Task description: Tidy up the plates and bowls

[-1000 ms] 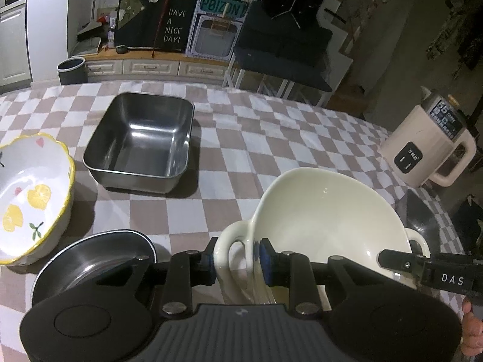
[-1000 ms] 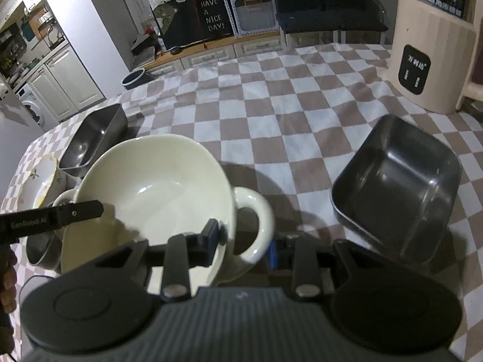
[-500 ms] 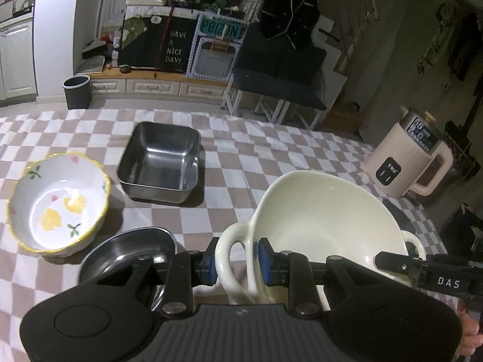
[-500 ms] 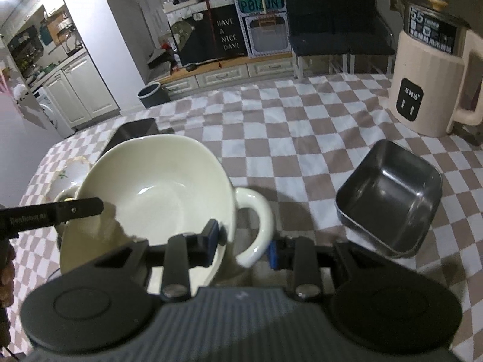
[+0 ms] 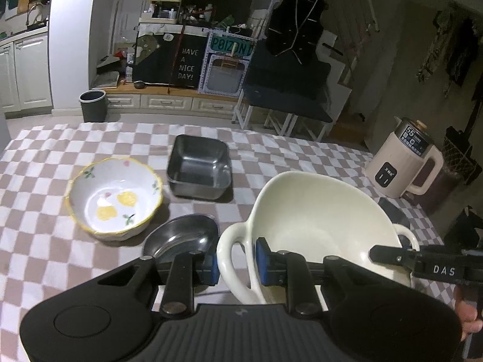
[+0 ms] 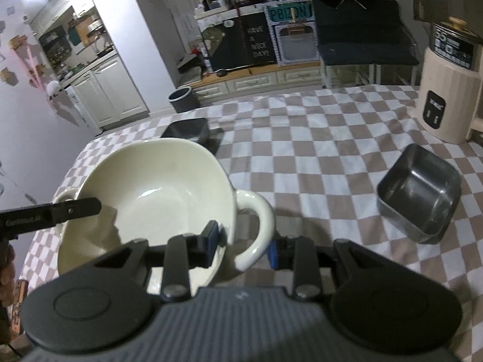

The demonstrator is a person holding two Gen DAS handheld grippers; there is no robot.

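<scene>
A large cream bowl [image 5: 320, 214] with two loop handles is held in the air above the checkered table. My left gripper [image 5: 236, 261] is shut on its left handle. My right gripper [image 6: 243, 242] is shut on its right handle [image 6: 256, 229]; the bowl [image 6: 151, 199] fills the left of that view. On the table below lie a lemon-patterned bowl [image 5: 113, 197], a round steel dish [image 5: 181, 236] and a square steel tray [image 5: 198, 166]. A second square steel tray [image 6: 419, 190] sits at the right.
A beige electric kettle [image 5: 406, 163] stands at the table's right edge, also in the right wrist view [image 6: 448, 90]. The checkered tablecloth [image 6: 317, 157] covers the table. Cabinets and a grey bin [image 5: 93, 105] stand beyond the far edge.
Both grippers have risen with the cream bowl. The table and the dishes on it look smaller and farther below than before.
</scene>
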